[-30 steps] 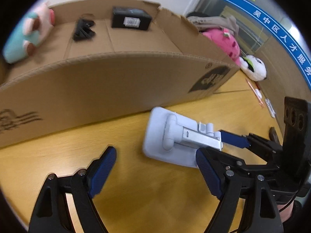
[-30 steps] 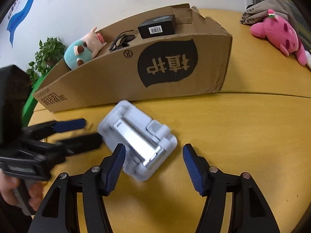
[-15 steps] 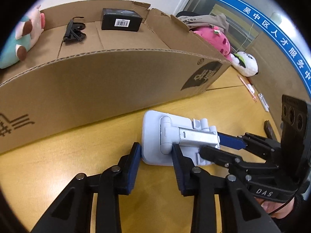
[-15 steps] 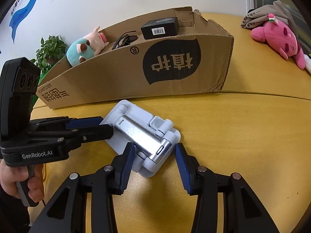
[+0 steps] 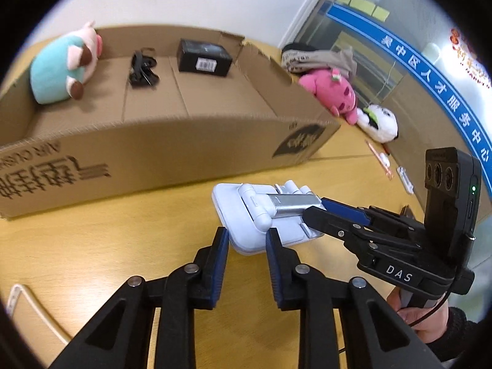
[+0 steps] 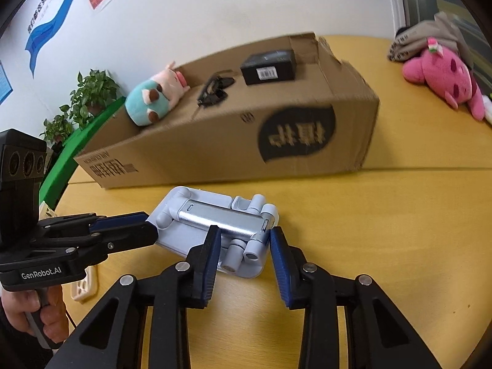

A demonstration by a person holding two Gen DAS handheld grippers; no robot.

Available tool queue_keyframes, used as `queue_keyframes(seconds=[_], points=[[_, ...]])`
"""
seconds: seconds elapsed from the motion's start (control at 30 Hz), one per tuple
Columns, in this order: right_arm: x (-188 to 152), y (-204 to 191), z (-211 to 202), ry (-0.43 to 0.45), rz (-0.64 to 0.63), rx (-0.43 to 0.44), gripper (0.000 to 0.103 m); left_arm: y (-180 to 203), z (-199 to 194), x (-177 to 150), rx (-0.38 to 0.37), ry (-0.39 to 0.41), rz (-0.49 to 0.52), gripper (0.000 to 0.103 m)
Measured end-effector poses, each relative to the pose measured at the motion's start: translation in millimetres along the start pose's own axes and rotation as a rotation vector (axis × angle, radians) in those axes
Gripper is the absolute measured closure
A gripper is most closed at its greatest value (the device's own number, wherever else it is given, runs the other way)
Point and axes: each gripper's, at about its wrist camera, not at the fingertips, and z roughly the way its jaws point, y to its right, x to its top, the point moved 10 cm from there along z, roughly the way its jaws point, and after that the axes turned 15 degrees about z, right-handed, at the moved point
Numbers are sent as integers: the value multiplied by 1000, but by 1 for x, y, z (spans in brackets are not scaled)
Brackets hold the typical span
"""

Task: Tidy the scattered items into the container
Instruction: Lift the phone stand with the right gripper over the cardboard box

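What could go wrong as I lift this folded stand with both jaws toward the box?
1. The pale blue folding phone stand is pinched at opposite ends by the left gripper and right gripper, jaws closing; uneven lifting could twist it free.
2. Its hinged silver arm may swing open.
3. The brown cardboard box's near wall is tall; the stand could catch it.

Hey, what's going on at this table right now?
A person is tidying loose items into a cardboard box, working a hand-held gripper in each hand. Both are closing on a folded white phone stand lying in front of the box: the left gripper at one end, the right gripper at the hinged end. A teal plush pig, a black clip and a small black box already sit inside. A pink plush lies outside on the wooden table.
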Motion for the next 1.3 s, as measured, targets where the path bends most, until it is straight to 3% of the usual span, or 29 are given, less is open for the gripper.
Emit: queue_keyframes(seconds=[0.33, 0.53, 0.67, 0.8, 1.0, 1.17, 1.3], points=[[54, -77, -41, 138, -94, 59, 67, -24, -69, 45, 69, 163, -16, 79], [80, -129, -31, 167, -171, 89, 67, -64, -98, 61, 138, 202, -31, 79], [91, -156, -6, 141, -172, 121, 67, -96, -106, 67, 171, 210, -56, 79], [96, -173, 29, 96, -163, 139, 67, -134, -101, 66, 209, 186, -80, 79], [93, -183, 86, 11, -122, 140, 67, -180, -77, 51, 206, 122, -143, 79], [86, -177, 133, -74, -87, 113, 66, -202, -50, 36, 206, 43, -165, 79], [77, -168, 158, -138, -53, 85, 65, -207, -38, 34, 247, -13, -146, 79]])
